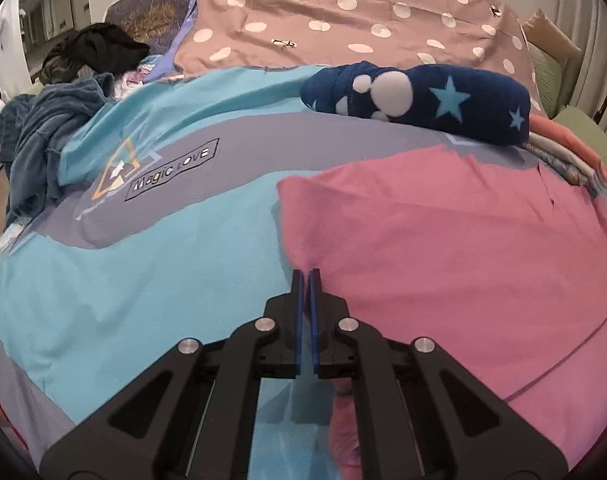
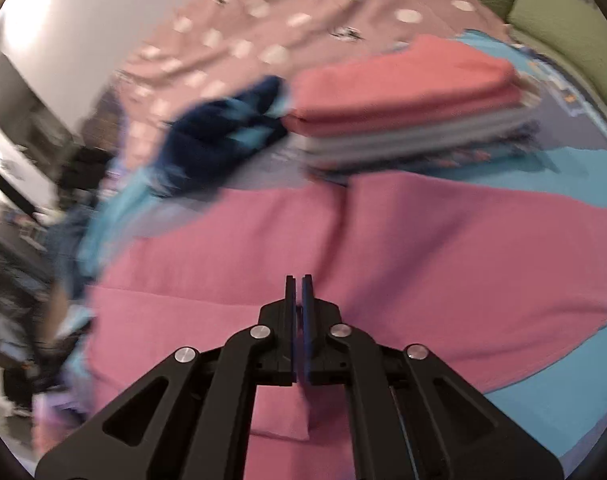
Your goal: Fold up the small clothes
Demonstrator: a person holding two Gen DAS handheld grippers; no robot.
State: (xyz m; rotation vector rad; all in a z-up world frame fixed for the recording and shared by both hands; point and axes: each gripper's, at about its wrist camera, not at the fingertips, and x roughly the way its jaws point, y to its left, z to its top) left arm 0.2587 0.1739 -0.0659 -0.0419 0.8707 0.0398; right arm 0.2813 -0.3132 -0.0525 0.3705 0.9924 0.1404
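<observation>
Both grippers are seen closed, the left gripper (image 1: pixel 306 276) pinched on the left edge of the pink garment (image 1: pixel 443 232) spread flat on the bed cover (image 1: pixel 123 280) and the right gripper (image 2: pixel 299 282) apparently nipping its cloth, so a fold is judged begun, to be carried across evenly.

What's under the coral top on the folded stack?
Under the coral top lie grey and patterned folded layers, with the stack resting on the bedsheet. Only their edges show, so the garments cannot be identified.
</observation>
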